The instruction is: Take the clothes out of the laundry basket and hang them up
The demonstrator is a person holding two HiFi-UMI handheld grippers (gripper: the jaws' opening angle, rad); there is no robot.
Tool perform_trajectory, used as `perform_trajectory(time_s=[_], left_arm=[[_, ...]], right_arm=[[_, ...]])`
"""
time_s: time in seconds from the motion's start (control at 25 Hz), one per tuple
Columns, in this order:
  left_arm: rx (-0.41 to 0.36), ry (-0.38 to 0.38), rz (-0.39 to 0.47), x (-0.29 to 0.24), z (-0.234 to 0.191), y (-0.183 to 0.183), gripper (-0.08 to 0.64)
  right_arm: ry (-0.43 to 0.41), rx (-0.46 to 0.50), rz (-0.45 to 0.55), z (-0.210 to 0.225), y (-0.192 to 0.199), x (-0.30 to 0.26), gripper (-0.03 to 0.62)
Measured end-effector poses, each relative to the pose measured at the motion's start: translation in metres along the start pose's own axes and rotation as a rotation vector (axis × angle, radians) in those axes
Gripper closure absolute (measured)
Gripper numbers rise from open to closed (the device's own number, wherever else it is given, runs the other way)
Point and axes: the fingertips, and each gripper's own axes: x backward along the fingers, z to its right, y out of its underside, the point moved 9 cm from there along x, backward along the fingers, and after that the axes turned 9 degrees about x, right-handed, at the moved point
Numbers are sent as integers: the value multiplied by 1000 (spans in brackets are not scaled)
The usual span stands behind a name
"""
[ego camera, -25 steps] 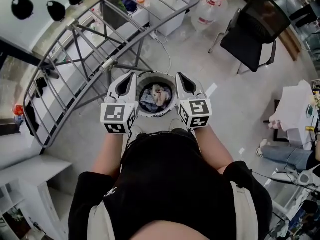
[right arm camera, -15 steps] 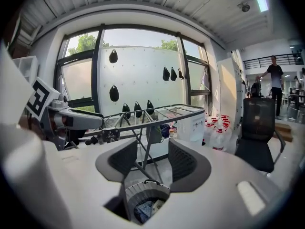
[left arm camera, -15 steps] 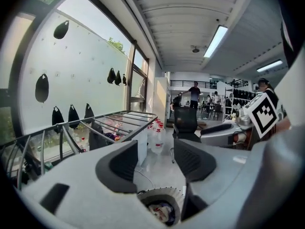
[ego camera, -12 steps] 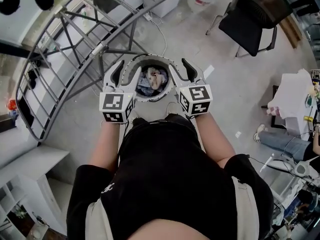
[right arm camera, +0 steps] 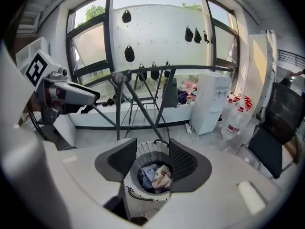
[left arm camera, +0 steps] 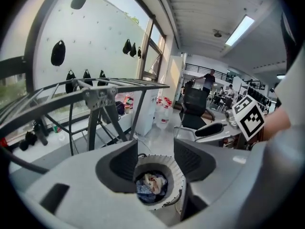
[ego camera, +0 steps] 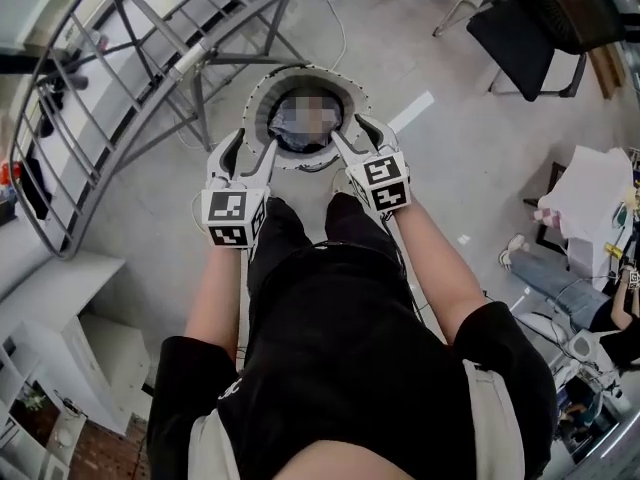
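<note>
A round white laundry basket (ego camera: 262, 96) stands on the floor in front of the person's feet. Crumpled clothes (left arm camera: 151, 184), blue and cream with some red, lie in its bottom; the head view hides them under a mosaic patch. My left gripper (ego camera: 250, 151) hangs open above the basket's near left rim with nothing between its fingers. Above the near right rim, my right gripper (ego camera: 357, 134) has its jaws opening, and they are empty too. Both gripper views look down between the jaws into the basket (right arm camera: 143, 194) at the clothes (right arm camera: 155, 175).
A grey metal drying rack (ego camera: 150, 58) stands just left of and behind the basket, its bars (left arm camera: 100, 94) bare. A black office chair (ego camera: 540, 28) is at the far right. A white cabinet (right arm camera: 209, 104) and water bottles (right arm camera: 237, 113) stand beyond.
Both grippers have gone from shut to open. They now point down at the basket's near rim, and the view has tilted further down over the basket.
</note>
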Motion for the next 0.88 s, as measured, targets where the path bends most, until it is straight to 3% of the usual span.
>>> perform_trajectory(time_s=[0.12,0.32,0.44,0.64,0.88], left_arm=[[33,-36,-39,-8,-19,33,327],[165,-78,-96,-20,-49,96,327],[188,-117,-118,-30,-63,132,327],[212,-176,-128,-54,-80,182,327],[237,-224,-143,-98,-80,236,327]], right_arm=[[-68,79,-77,-6,25,-47,380],[-178,242,-228,-17,80,-129,374],[-221,329,-323,-20,121,-177,368],[-234,392,-469,-11,195,-249,373],[-248,473,-541,5,263,-312,373]])
